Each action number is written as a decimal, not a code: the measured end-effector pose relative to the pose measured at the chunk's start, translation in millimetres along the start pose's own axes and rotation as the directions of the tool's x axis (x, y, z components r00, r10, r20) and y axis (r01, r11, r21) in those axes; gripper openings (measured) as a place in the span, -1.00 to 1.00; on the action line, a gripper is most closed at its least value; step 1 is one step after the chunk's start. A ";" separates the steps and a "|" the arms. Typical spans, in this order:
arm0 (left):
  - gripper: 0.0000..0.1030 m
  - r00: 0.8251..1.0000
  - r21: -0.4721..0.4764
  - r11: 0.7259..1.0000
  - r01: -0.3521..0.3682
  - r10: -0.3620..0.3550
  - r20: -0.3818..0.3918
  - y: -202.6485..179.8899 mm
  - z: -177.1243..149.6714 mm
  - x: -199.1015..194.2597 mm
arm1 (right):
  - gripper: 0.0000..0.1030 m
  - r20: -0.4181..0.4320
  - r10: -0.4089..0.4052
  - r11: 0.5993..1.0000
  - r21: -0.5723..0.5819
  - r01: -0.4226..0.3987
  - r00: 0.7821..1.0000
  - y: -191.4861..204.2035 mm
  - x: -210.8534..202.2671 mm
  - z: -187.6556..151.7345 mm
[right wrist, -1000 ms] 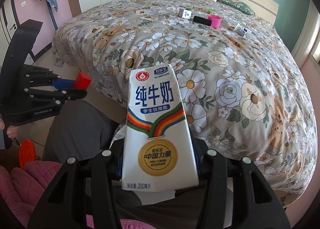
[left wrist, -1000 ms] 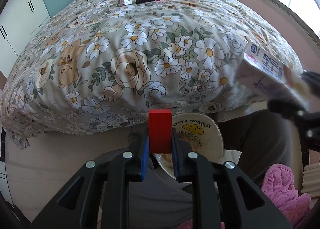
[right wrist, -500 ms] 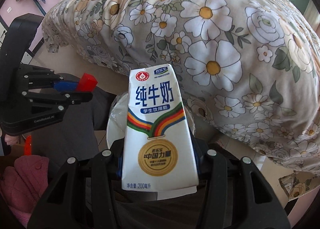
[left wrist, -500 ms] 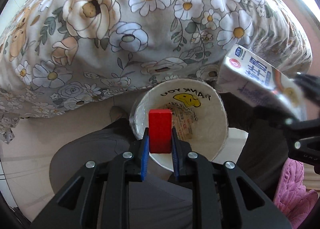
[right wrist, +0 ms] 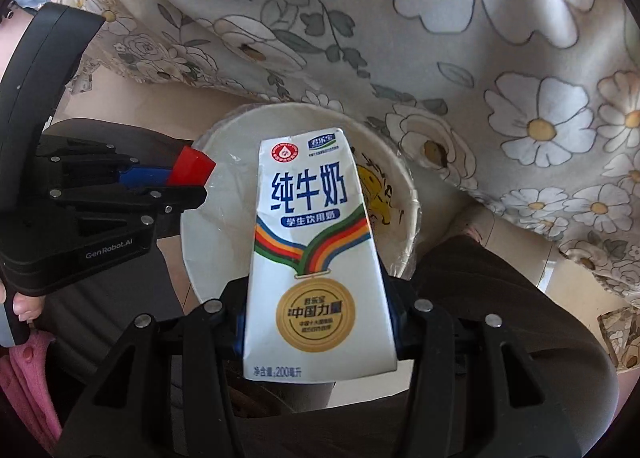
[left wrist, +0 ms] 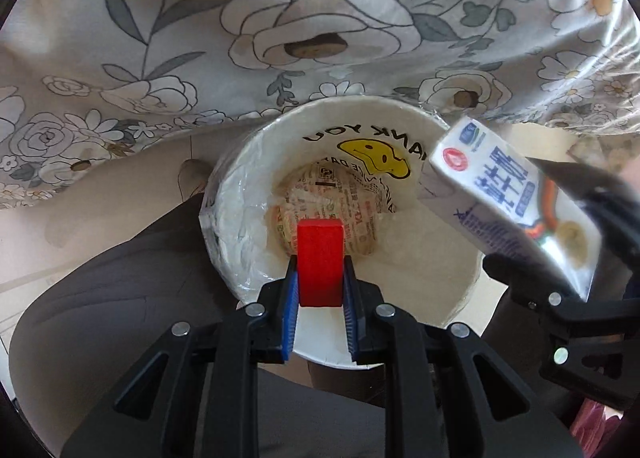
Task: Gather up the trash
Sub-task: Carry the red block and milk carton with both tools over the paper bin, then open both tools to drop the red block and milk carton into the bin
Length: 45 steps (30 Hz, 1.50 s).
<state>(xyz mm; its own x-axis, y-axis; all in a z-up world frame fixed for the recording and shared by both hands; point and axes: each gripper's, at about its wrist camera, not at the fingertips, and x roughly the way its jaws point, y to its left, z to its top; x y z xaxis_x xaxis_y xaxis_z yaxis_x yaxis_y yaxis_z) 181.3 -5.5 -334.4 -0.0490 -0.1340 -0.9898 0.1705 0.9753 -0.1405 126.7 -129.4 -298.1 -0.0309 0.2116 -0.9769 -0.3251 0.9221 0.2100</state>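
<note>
My left gripper (left wrist: 320,286) is shut on a red block (left wrist: 320,261) and holds it over the open mouth of a white bin lined with a smiley-face bag (left wrist: 248,193). Crumpled printed paper (left wrist: 320,193) lies at the bin's bottom. My right gripper (right wrist: 316,322) is shut on a white milk carton (right wrist: 316,258), held tilted over the bin's right rim (right wrist: 412,193). The carton also shows in the left wrist view (left wrist: 508,201), and the red block in the right wrist view (right wrist: 192,167).
The floral bedspread (left wrist: 280,17) hangs just behind the bin. The person's dark-trousered legs (left wrist: 100,298) flank the bin on both sides. Pink slippers (right wrist: 28,370) show at the lower left. Tan floor (left wrist: 100,193) lies left of the bin.
Both grippers have tilted down and moved closer to the bin, which now fills the middle of both views. The block and carton remain gripped.
</note>
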 end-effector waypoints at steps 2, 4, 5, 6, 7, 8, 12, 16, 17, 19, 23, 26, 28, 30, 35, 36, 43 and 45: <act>-0.57 1.000 -0.028 0.999 0.017 -0.018 -0.011 3.6 7.8 10.6 | -0.02 -0.027 0.004 1.000 0.022 -0.004 1.000 -2.0 13.1 2.2; -0.57 0.999 -0.048 0.998 0.037 -0.038 -0.022 5.4 14.5 20.0 | -0.02 -0.048 -0.001 0.999 0.035 0.003 0.999 -1.4 23.6 2.7; -0.57 0.999 -0.056 0.997 0.044 -0.045 -0.026 6.1 17.5 23.9 | -0.02 -0.057 0.004 0.999 0.045 -0.001 0.998 -2.8 28.8 4.0; -0.57 0.998 -0.058 0.997 0.047 -0.048 -0.029 6.3 20.4 28.6 | -0.02 -0.069 0.015 0.998 0.058 -0.011 0.998 -4.4 34.0 5.3; -0.57 0.998 -0.062 0.997 0.046 -0.048 -0.031 6.5 22.9 33.0 | -0.02 -0.078 0.022 0.997 0.074 -0.016 0.997 -5.8 38.9 6.6; -0.57 0.998 -0.068 0.997 0.048 -0.050 -0.035 6.8 24.7 35.6 | -0.02 -0.086 0.026 0.996 0.086 -0.019 0.996 -7.7 44.7 8.1; -0.57 0.996 -0.093 0.994 0.063 -0.069 -0.063 7.7 32.0 51.5 | -0.02 -0.119 0.020 0.995 0.095 -0.009 0.993 -6.0 65.2 12.8; -0.57 0.994 -0.085 0.996 0.041 -0.049 -0.095 5.6 33.4 61.5 | -0.02 -0.140 -0.001 0.997 0.072 0.011 0.990 0.9 81.9 15.3; -0.57 0.993 -0.078 0.996 0.039 -0.047 -0.105 4.0 33.8 64.8 | -0.02 -0.148 0.000 0.997 0.072 0.011 0.989 1.7 86.9 15.6; -0.57 0.992 -0.072 0.997 0.026 -0.034 -0.121 1.7 34.9 72.2 | -0.02 -0.158 -0.006 0.997 0.071 0.017 0.987 2.9 95.4 16.6; -0.57 0.983 -0.101 0.994 0.046 -0.063 -0.175 -0.4 40.4 91.0 | -0.02 -0.178 -0.010 0.997 0.074 0.023 0.984 3.4 106.5 15.0; -0.57 0.979 -0.124 0.991 0.057 -0.080 -0.189 0.2 45.4 99.0 | -0.02 -0.197 -0.014 0.997 0.072 0.029 0.980 1.9 113.9 14.5; -0.57 0.979 -0.123 0.991 0.057 -0.079 -0.189 -2.8 48.2 101.5 | -0.02 -0.204 -0.014 0.996 0.080 0.031 0.979 0.6 119.6 16.0; -0.57 0.978 -0.121 0.992 0.043 -0.066 -0.199 -1.5 47.7 108.1 | -0.02 -0.216 -0.008 0.996 0.088 0.027 0.976 -2.3 124.9 15.8; -0.56 0.973 -0.115 0.993 0.027 -0.052 -0.227 1.5 46.5 120.0 | -0.02 -0.216 0.000 0.996 0.085 0.018 0.976 -3.3 127.6 17.2; -0.57 0.972 -0.108 0.994 0.021 -0.045 -0.229 1.4 46.5 119.9 | -0.02 -0.214 -0.002 0.996 0.086 0.021 0.977 -4.1 124.6 20.0; 0.12 0.976 -0.119 0.993 0.014 -0.039 -0.214 4.9 45.6 115.8 | 0.08 -0.201 0.007 0.995 0.095 0.012 0.980 -5.6 121.4 22.6; 0.12 0.977 -0.117 0.993 0.018 -0.043 -0.211 5.5 45.3 113.7 | 0.08 -0.201 0.008 0.995 0.099 0.013 0.979 -6.7 120.8 22.9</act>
<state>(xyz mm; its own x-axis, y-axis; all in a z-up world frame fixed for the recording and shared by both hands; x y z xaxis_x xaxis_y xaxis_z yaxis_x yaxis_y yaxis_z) 221.3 -23.3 -448.9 -0.2629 -0.1356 -0.9552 0.0536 0.9865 -0.1548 146.8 -102.6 -416.6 -0.2232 0.1489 -0.9633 -0.2303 0.9522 0.2006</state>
